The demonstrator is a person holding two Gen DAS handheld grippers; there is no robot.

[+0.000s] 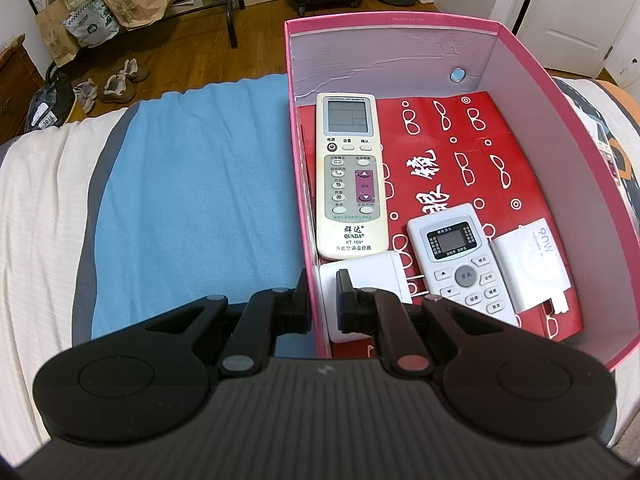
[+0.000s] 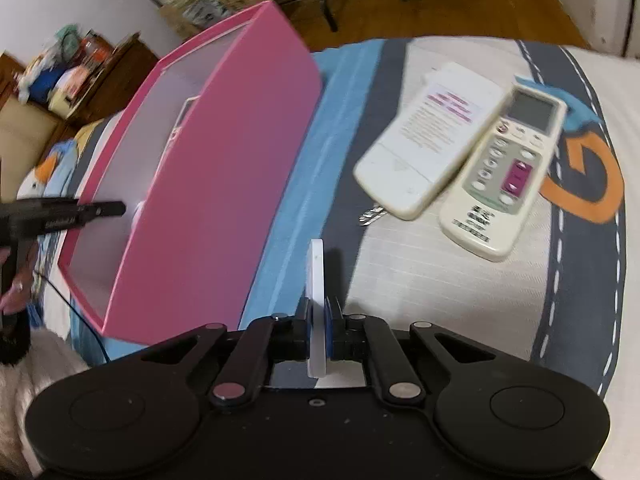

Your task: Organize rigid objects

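The left gripper [image 1: 322, 294] is clenched on the pink box's [image 1: 308, 208] near wall; the right gripper [image 2: 319, 326] grasps a thin white plate [image 2: 317, 276] edge-on, with two remotes [image 2: 464, 160] at two o'clock on the bedspread [image 2: 420, 272].

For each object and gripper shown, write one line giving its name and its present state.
Pink box: open, lidless, partly filled.
Large remote in box: face up, flat.
Small remote in box: face up.
Left gripper: shut on the box's near wall.
Right gripper: shut on a thin white plate, held edge-up.
Cream remote on bed: face up.
White remote on bed: face down.
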